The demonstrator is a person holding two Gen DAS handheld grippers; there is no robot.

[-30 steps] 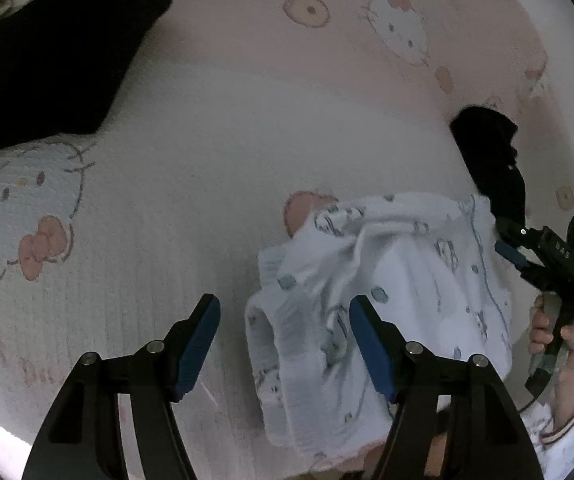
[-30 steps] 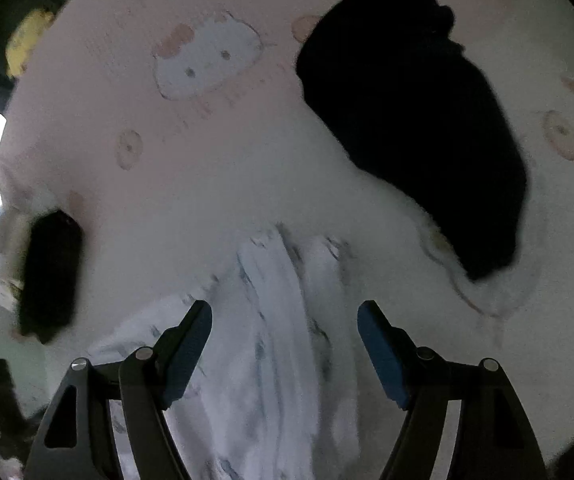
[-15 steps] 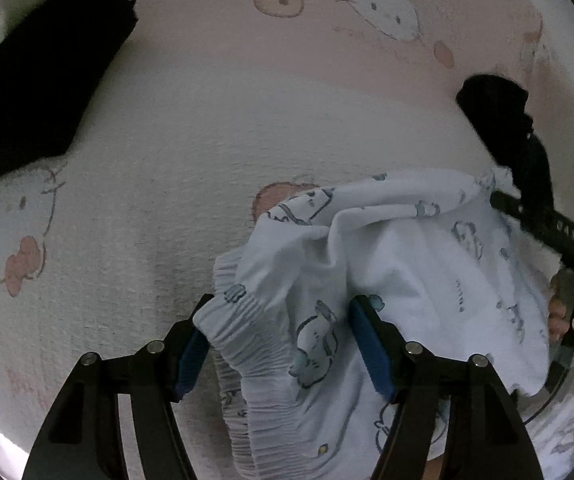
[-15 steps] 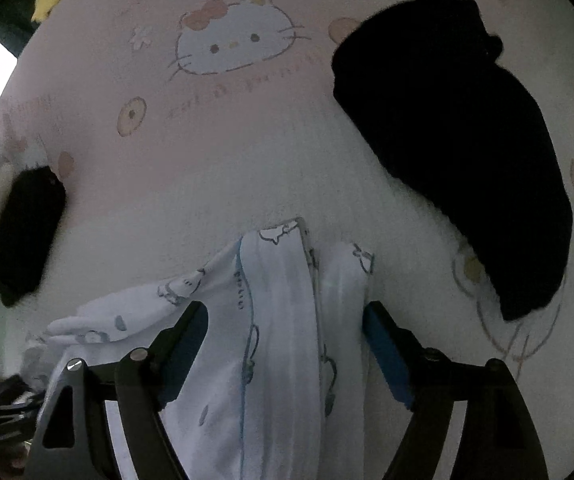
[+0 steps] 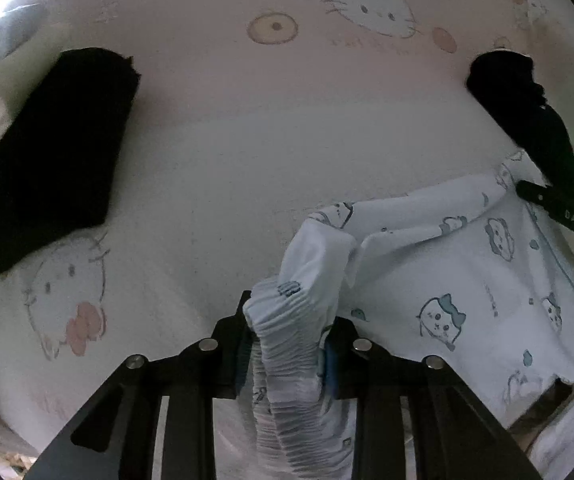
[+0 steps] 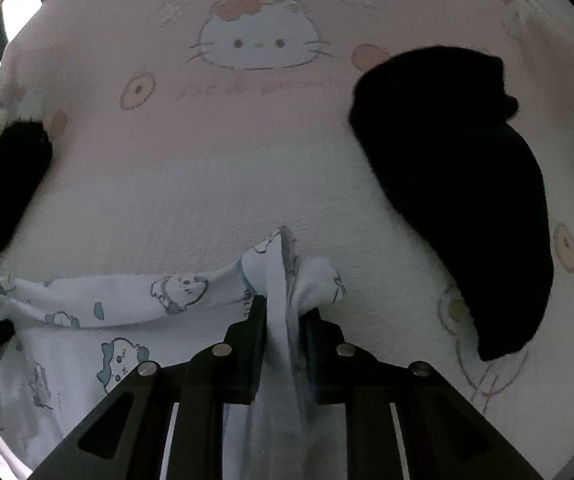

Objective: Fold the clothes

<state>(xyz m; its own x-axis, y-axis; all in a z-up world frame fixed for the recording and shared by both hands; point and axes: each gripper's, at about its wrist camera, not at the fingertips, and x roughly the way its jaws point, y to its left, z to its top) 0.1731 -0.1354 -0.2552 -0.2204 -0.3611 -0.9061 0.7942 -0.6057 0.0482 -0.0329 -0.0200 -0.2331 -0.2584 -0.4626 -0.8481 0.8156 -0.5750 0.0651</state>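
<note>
We have the white cartoon-print pyjama bottoms (image 5: 439,280) lifted off the bed (image 5: 247,168) and slung between us, the left tongs (image 5: 287,354) clamped on the gathered elastic waistband (image 5: 287,320) and the right tongs (image 6: 285,330) pinched shut on a bunched edge. They hang creased and sagging with no flat fold showing, so most of their folding looks left to do. The black garments (image 6: 459,184) either side may be folded already, though they show too dark to tell.

A bed (image 5: 247,152) under a pink-and-white cat-print cover is carrying two black garments, one (image 5: 51,152) lying left, another (image 5: 523,116) lying right.
</note>
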